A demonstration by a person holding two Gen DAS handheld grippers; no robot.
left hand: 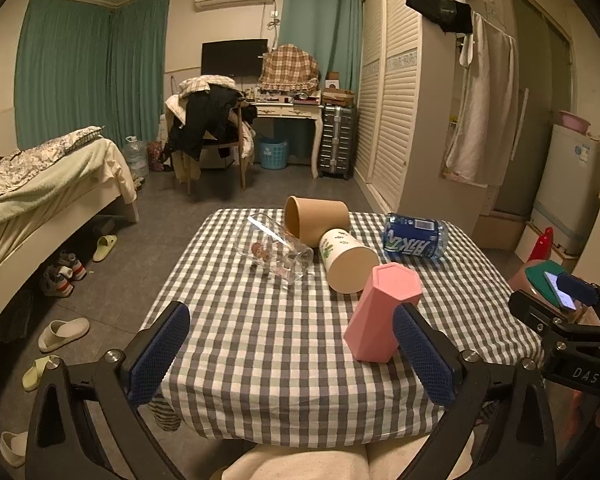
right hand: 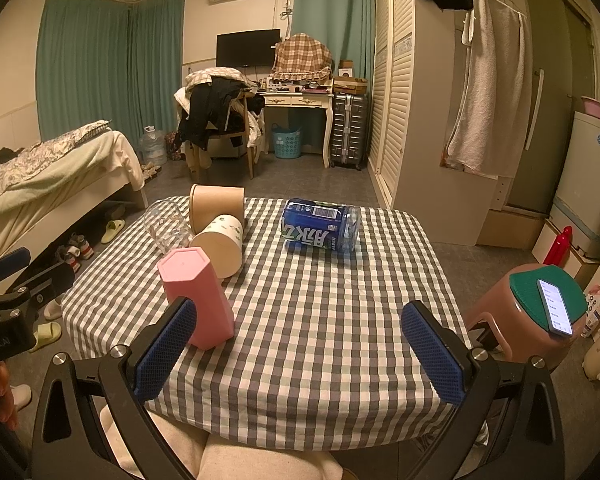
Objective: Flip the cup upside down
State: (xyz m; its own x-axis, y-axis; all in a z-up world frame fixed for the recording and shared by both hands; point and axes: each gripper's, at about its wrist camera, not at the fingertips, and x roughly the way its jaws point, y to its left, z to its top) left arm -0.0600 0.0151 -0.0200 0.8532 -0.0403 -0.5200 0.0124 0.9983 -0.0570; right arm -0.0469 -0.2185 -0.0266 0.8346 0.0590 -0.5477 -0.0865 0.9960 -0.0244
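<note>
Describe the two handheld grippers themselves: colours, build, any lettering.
Both match. The left gripper and right gripper have black angular frames with triangular cut-outs and silver bolts. The jaws carry blue, mesh-textured pads. In the left wrist view the right unit's body reads "DAS"; in the right wrist view the left unit's reads "nRobot.AI". No cables visible.

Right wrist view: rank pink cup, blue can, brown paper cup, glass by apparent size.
1. pink cup, though it is nearest the camera
2. blue can
3. brown paper cup, partly hidden, so close to the can
4. glass, partly hidden
</note>
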